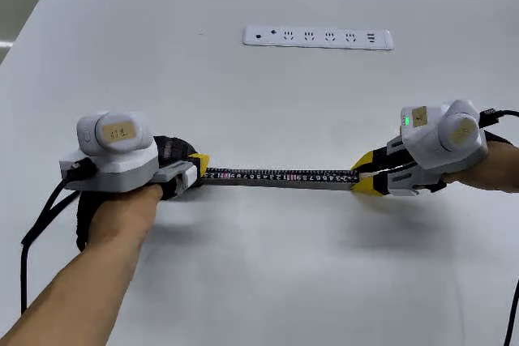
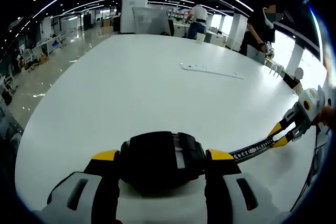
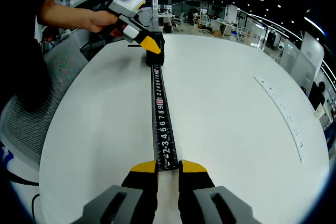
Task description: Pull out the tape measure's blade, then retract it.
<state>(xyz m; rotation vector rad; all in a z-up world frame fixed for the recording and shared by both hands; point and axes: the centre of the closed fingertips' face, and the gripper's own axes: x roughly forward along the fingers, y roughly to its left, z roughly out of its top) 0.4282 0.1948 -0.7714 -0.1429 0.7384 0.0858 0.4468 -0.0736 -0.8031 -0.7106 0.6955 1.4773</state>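
Left gripper (image 1: 188,169): 9 o'clock, jaws clamped around black tape measure case (image 2: 160,161).
Blade (image 1: 280,176): drawn out, spanning 9 to 3 o'clock across white table (image 1: 268,281).
Right gripper (image 1: 366,173): 3 o'clock, pinching blade's tip.
Power strip (image 1: 318,36): 12 o'clock, well apart.

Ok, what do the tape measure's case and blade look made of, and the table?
The case is matte black with moulded ribs, probably plastic, maybe rubber-coated. The blade is a thin flat dark strip with printed white numerals, likely painted steel. The table is smooth, plain white with a soft sheen, perhaps laminate.
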